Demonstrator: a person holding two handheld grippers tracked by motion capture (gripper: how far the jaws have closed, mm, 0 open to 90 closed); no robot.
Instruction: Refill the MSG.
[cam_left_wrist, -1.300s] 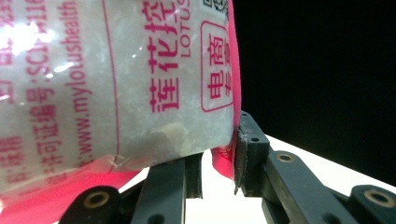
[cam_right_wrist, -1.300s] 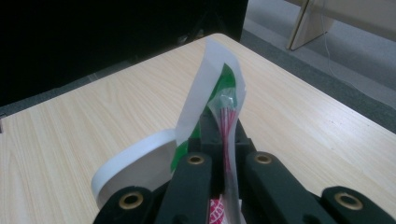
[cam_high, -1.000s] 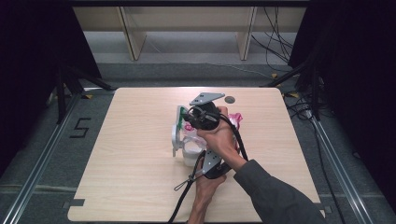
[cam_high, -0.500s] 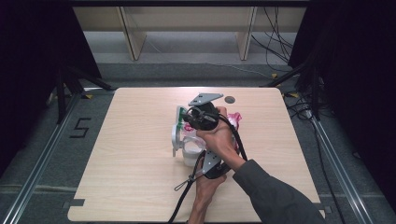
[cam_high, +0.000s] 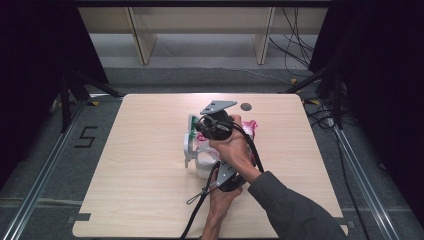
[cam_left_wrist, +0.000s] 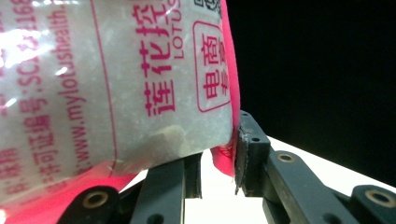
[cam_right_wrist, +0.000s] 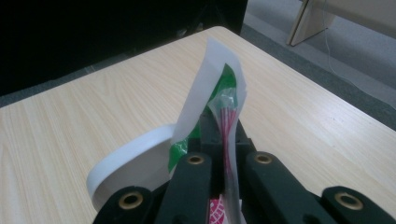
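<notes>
Comparing with a second ago, nothing has shifted: both hands sit mid-tabletop (cam_high: 150, 150). Right gripper (cam_right_wrist: 219, 140) jaws stay clamped on the bag's (cam_left_wrist: 116, 84) top edge; left gripper (cam_left_wrist: 217, 163) jaws pinch its pink bottom seam over the white bowl (cam_right_wrist: 135, 163). Bare wood lies all around.

Pale wooden table (cam_high: 140, 165) on grey floor (cam_high: 200, 55), dark surroundings.

Bare table (cam_high: 140, 175) all around bag (cam_high: 248, 127) and bowl (cam_high: 204, 165).
</notes>
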